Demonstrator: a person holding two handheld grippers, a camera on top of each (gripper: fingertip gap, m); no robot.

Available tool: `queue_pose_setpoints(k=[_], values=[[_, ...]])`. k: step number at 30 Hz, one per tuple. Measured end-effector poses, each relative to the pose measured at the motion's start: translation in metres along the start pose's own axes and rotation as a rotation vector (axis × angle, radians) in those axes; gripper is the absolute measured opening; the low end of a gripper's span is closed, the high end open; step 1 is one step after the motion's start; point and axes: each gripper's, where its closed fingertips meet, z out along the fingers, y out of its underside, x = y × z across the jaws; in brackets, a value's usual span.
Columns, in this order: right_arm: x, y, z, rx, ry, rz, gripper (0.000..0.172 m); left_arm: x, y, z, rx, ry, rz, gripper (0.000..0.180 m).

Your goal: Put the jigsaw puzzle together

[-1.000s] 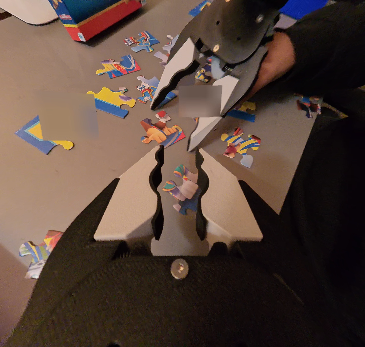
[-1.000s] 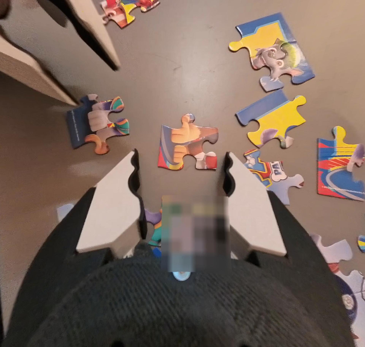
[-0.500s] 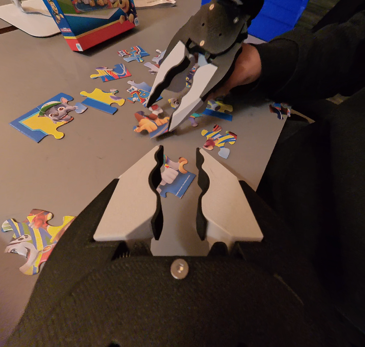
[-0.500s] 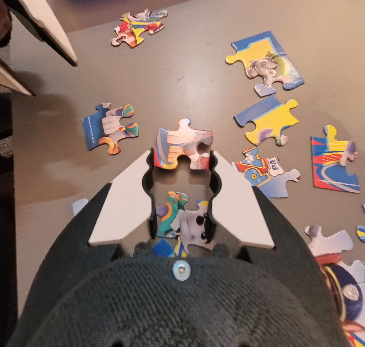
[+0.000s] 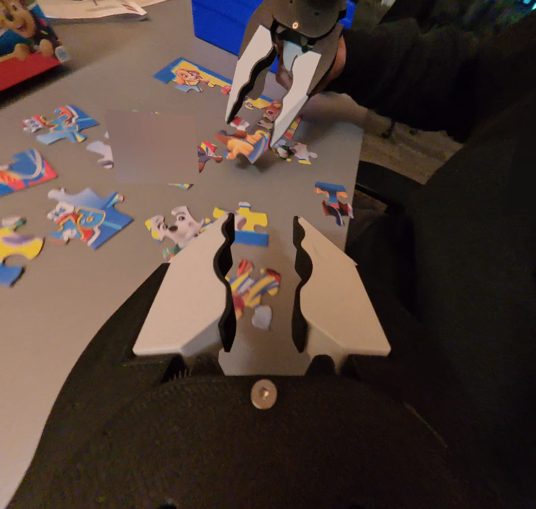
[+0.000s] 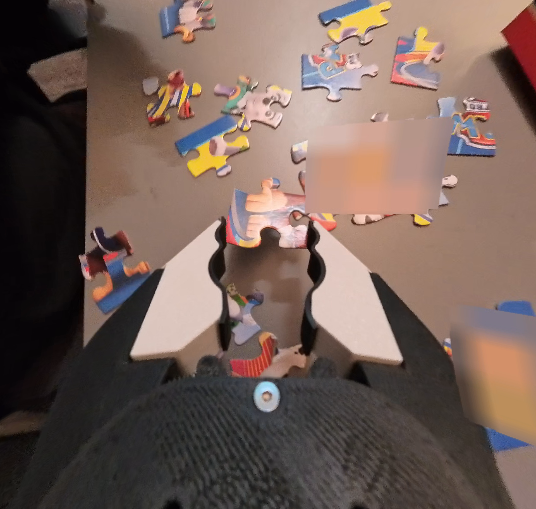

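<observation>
Puzzle piece (image 6: 265,218) lies crosswise, clamped in right claw (image 6: 266,228), knob pointing forward.

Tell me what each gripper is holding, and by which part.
The right gripper pinches an orange-paw puzzle piece by its two side edges near the notched end, lifted off the table. The left gripper holds nothing.

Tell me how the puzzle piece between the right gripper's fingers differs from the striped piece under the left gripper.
The orange, blue and red cardboard puzzle piece is clamped edge to edge by the right gripper, lifted and tilted; the red, yellow and blue striped puzzle piece lies flat on the grey table. The left gripper is open above it, not touching. Both are cartoon-printed jigsaw pieces.
</observation>
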Motion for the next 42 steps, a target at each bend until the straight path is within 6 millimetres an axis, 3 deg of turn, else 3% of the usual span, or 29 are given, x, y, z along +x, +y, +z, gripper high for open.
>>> queue_pose_setpoints(k=[7,14,19,25,31,42], values=[[-0.002,0.023,0.019,-0.093,-0.135,-0.171,0.055,-0.032,-0.015,0.084,-0.157,-0.060,0.073,0.040],[0.010,0.018,0.025,-0.022,-0.166,-0.228,0.056,-0.067,-0.009,0.124,-0.270,-0.110,0.070,0.043],[0.003,0.015,0.024,0.014,-0.200,-0.230,0.060,-0.075,-0.002,0.134,-0.306,-0.080,0.025,0.043],[0.002,0.006,0.015,0.060,-0.183,-0.214,0.049,-0.083,-0.001,0.136,-0.292,-0.091,-0.013,0.042],[-0.002,0.018,0.028,-0.022,-0.175,-0.230,0.044,-0.083,0.001,0.136,-0.278,-0.078,-0.036,0.039],[-0.009,0.016,0.032,-0.001,-0.202,-0.262,0.033,-0.084,0.002,0.135,-0.267,-0.075,-0.035,0.037]])
